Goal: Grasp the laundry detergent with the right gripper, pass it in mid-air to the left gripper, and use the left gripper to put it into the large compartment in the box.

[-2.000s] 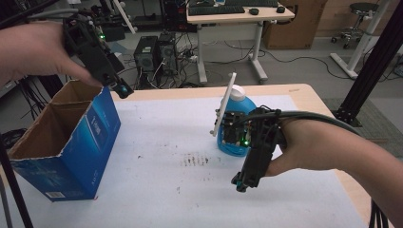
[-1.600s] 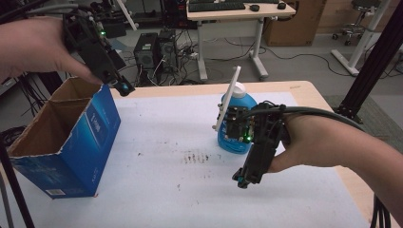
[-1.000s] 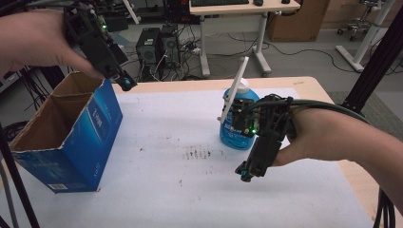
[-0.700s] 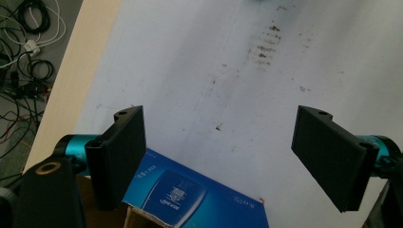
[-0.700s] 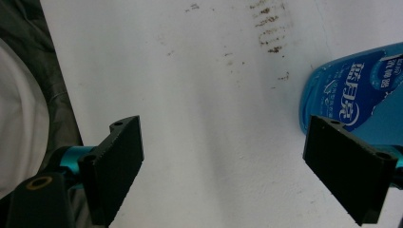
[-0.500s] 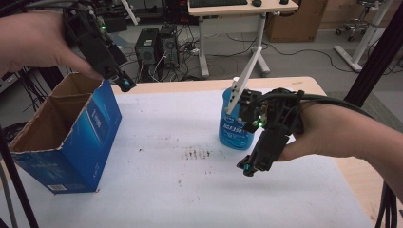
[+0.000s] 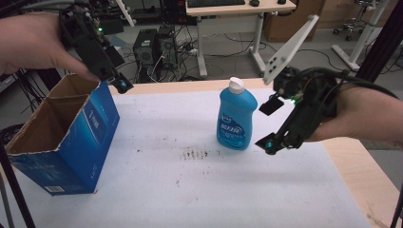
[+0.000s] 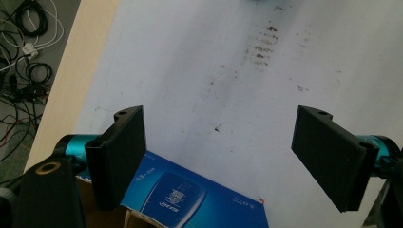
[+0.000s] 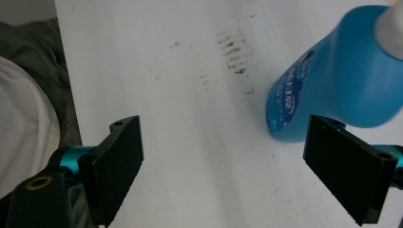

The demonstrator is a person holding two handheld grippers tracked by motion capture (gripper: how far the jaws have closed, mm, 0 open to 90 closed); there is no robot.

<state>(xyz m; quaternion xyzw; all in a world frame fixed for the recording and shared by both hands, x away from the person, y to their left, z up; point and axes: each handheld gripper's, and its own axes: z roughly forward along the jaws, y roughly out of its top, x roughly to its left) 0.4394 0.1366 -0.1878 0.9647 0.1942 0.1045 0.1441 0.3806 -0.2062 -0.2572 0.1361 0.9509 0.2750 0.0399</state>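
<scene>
A blue bottle (image 7: 236,117) with a white cap stands upright on the white table cover (image 7: 190,180). My right gripper (image 7: 269,143) hovers just right of the bottle, low over the table, jaws open and holding nothing; in the right gripper view the bottle (image 9: 332,80) lies ahead to the right, beside the right jaw. An open blue cardboard box (image 7: 62,137) stands at the table's left. My left gripper (image 7: 121,86) hangs above the box's far corner, open with nothing in it; the box's blue side (image 8: 190,199) shows between its jaws.
Dark smudges (image 7: 195,153) mark the cover in front of the bottle. The bare wooden table edge (image 7: 361,175) runs along the right. Behind the table are desks, computer towers (image 7: 159,47) and cables on the floor.
My right gripper has swung from in front of the bottle to its right side and risen a little. The left gripper stays above the box corner.
</scene>
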